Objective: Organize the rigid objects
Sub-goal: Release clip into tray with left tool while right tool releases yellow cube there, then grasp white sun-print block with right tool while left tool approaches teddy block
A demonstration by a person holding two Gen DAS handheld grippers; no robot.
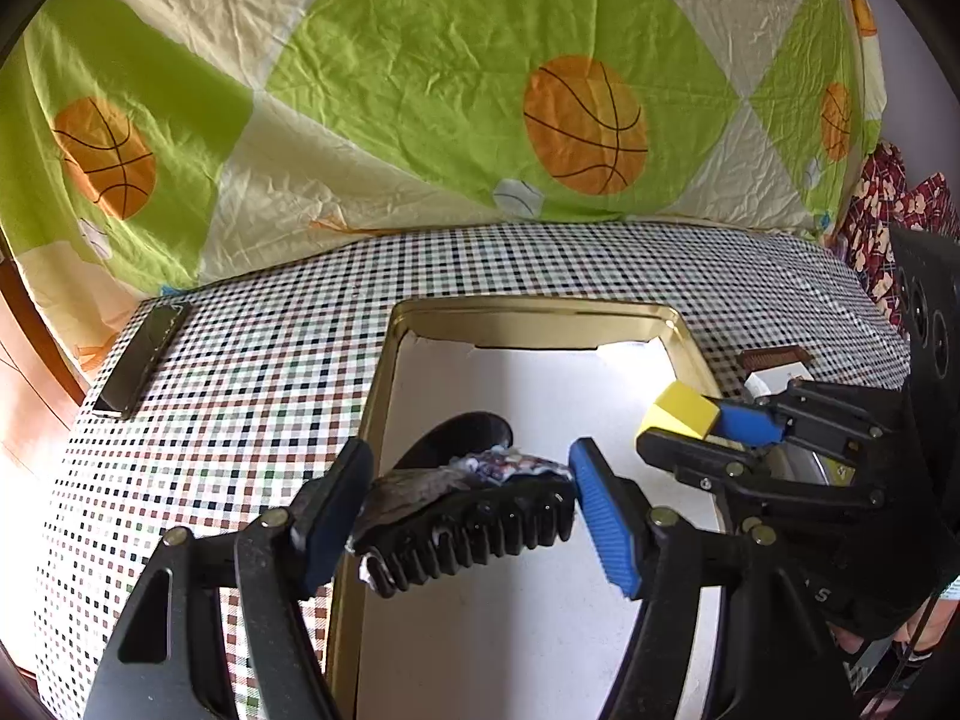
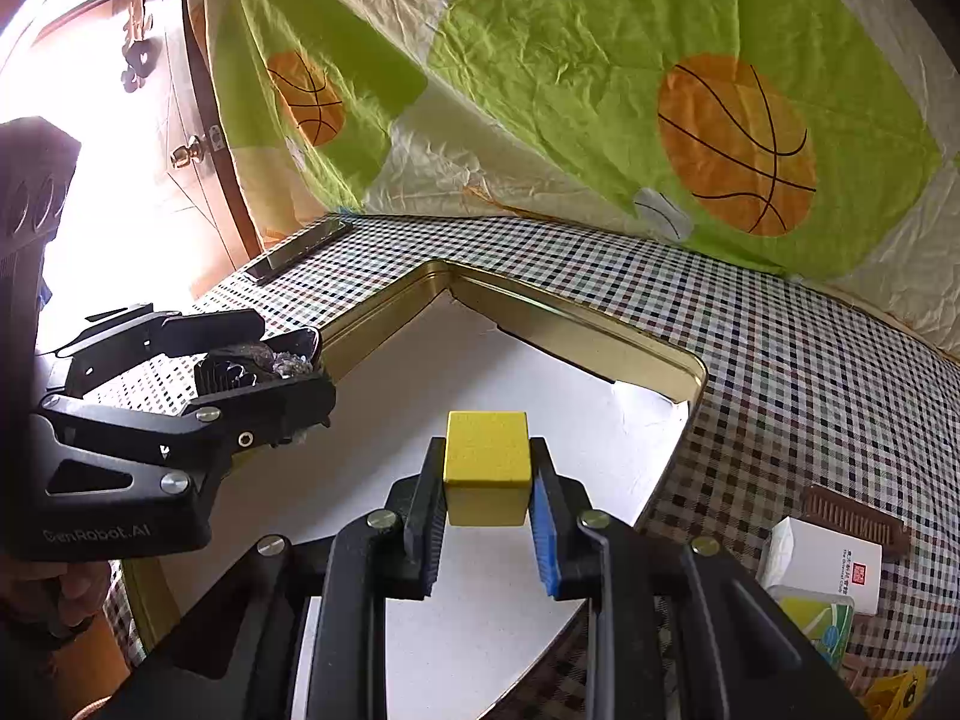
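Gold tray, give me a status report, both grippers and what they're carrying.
Left gripper shut on black hair clip. Right gripper shut on yellow block. Both over gold tray; white liner bare, nothing blocking.

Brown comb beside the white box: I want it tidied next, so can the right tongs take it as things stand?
Probably not yet: the right tongs are shut on the yellow cube, though nothing covers the brown comb.

Two close, downward-angled wrist views, both sharing the tray [image 1: 690, 336] [image 2: 384, 324], perhaps opposite sides.
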